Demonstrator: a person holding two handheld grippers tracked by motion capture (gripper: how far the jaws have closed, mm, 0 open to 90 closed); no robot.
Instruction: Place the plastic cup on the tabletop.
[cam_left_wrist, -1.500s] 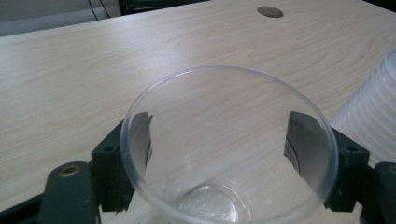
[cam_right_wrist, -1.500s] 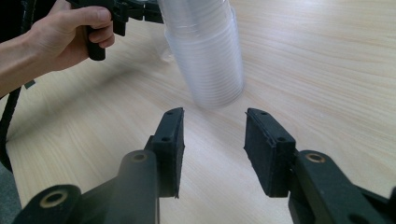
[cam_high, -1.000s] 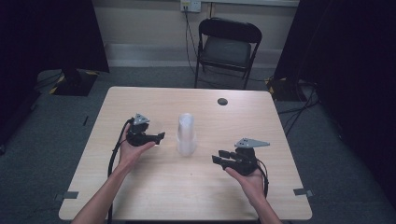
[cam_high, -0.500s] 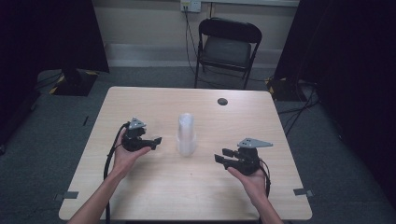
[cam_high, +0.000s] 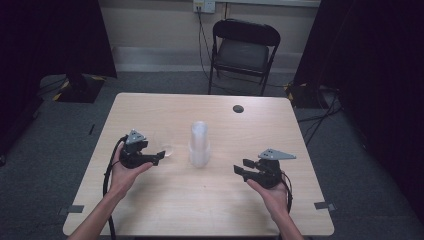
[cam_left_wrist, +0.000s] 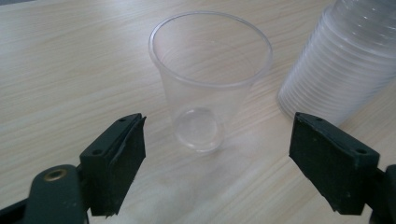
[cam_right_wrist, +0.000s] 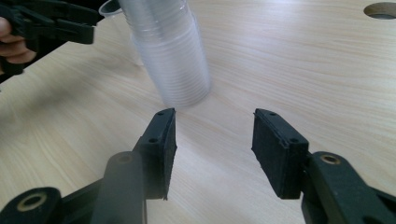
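A tall stack of clear plastic cups stands upside down near the table's middle. One single clear cup stands upright just left of it. My left gripper is open, its jaws wide apart and just short of that cup, touching nothing. My right gripper is open too, held low over the table to the right of the stack, with nothing between its jaws.
The wooden table has a round dark hole near its far edge. A black folding chair stands behind the table. Cables trail from both grippers toward the near edge.
My left gripper has drawn back toward the person and to the left. The single cup now stands alone beside the stack. The right gripper has barely shifted.
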